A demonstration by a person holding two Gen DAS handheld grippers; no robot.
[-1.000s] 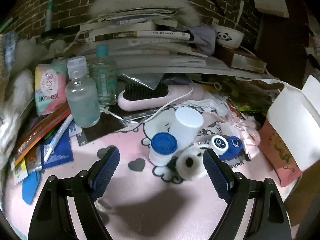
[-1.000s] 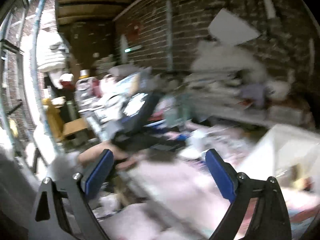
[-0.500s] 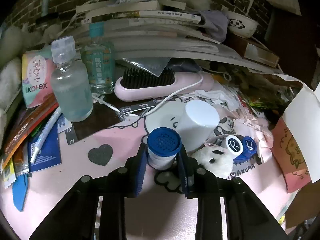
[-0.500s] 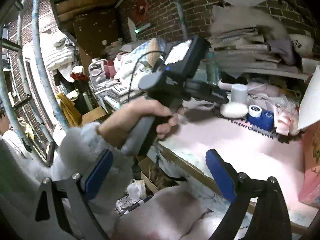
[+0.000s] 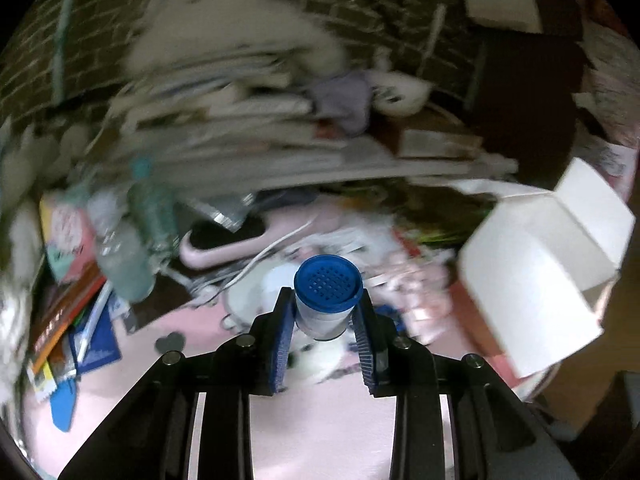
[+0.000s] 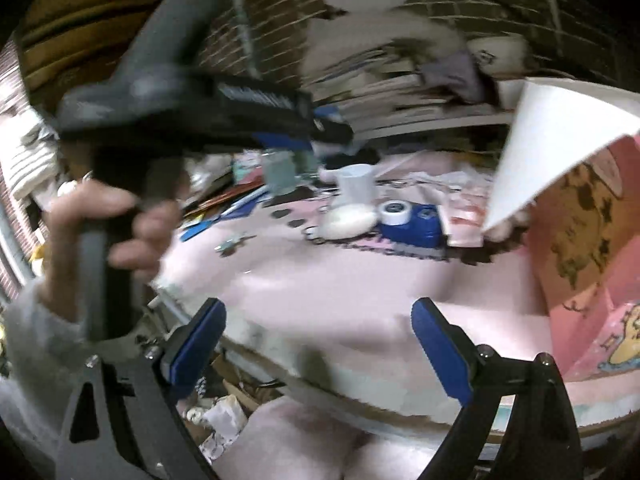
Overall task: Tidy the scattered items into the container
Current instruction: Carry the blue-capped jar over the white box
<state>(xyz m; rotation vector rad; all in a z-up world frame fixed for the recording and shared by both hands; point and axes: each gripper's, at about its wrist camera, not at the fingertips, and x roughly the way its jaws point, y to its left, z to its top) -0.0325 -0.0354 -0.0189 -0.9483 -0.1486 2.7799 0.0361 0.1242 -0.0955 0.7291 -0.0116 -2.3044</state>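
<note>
Blue-capped bottle (image 5: 328,300) now lifting clear of the pink mat (image 5: 320,432), left gripper (image 5: 325,334) still pinching it, right gripper (image 6: 318,350) hanging spread wide off the mat's near edge.

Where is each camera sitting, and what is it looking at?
Left wrist: on the left gripper, looking over the pink mat at a blue-capped jar in its fingers.
Right wrist: on the open right gripper, facing the mat's edge; a hand shows.
Both see the mat and paper bag.
</note>
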